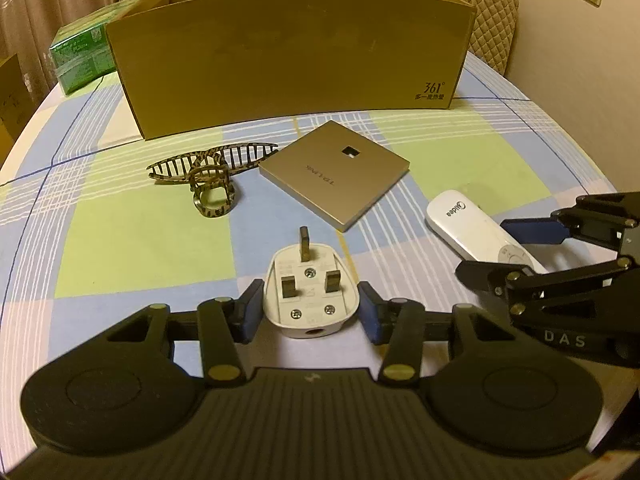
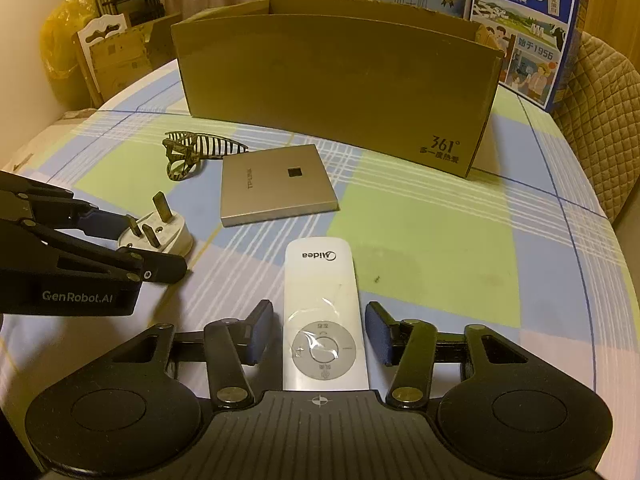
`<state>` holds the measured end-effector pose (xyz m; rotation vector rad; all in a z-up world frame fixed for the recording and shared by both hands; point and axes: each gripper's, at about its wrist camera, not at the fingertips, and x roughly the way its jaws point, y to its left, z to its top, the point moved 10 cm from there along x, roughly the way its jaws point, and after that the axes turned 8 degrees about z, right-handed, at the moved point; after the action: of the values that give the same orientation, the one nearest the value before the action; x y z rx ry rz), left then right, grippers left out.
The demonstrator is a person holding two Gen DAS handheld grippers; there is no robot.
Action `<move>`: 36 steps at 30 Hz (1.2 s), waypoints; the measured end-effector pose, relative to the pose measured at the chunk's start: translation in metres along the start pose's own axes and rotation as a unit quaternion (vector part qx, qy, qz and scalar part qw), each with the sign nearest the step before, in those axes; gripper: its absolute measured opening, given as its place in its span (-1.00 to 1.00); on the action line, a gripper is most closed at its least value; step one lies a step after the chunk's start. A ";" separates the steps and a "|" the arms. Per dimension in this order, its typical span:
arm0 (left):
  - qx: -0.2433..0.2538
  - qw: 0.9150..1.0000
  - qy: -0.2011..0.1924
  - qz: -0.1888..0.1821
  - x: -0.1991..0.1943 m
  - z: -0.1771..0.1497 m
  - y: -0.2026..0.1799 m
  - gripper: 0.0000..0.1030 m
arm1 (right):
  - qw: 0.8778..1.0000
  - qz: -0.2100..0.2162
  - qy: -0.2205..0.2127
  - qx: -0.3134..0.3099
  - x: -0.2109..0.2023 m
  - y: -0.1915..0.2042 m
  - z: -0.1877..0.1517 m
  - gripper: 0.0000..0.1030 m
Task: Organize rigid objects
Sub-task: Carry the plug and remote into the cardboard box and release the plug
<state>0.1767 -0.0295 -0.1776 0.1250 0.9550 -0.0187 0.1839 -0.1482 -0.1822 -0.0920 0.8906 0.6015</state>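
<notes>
The white three-pin plug [image 1: 310,294] lies pins-up on the checked tablecloth of the table [image 1: 140,240], directly between the blue pads of the left hand-held gripper [image 1: 311,312]. Both pads sit right at the plug's sides, and the left wrist view shows no clear gap, so this hand-held gripper appears clamped on the plug, which rests on the cloth. In the right wrist view the same plug [image 2: 158,232] sits at the tip of the left hand-held gripper [image 2: 132,240].

The white Midea remote [image 2: 320,320] lies flat on the table, running lengthwise between the pads of the right hand-held gripper [image 2: 318,338], its round button pad nearest the camera. A narrow strip of cloth shows on each side between pad and remote, so this hand-held gripper stands released around it, not pressing. From the left wrist view the remote [image 1: 472,228] lies to the right of the plug, with the right hand-held gripper [image 1: 504,252] astride its near end.

Beyond both lie a flat square TP-Link panel [image 1: 334,178] and, just to its left, a leopard-patterned hair claw [image 1: 212,176]. Behind them stands an open cardboard box [image 1: 292,64] marked 361°; its inside is hidden by the near wall. A green carton [image 1: 80,56] sits at its left end, and a blue milk carton [image 2: 528,28] stands behind its right end.
</notes>
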 end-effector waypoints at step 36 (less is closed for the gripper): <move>-0.009 0.997 -0.078 -0.025 -0.076 0.095 0.020 -0.16 | 0.995 -0.011 -0.084 0.055 -0.086 -0.007 0.099 -0.27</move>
<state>0.2116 -0.0238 -0.0599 0.0810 0.8016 -0.0658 0.2159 -0.1618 -0.0555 0.0487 0.7564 0.5302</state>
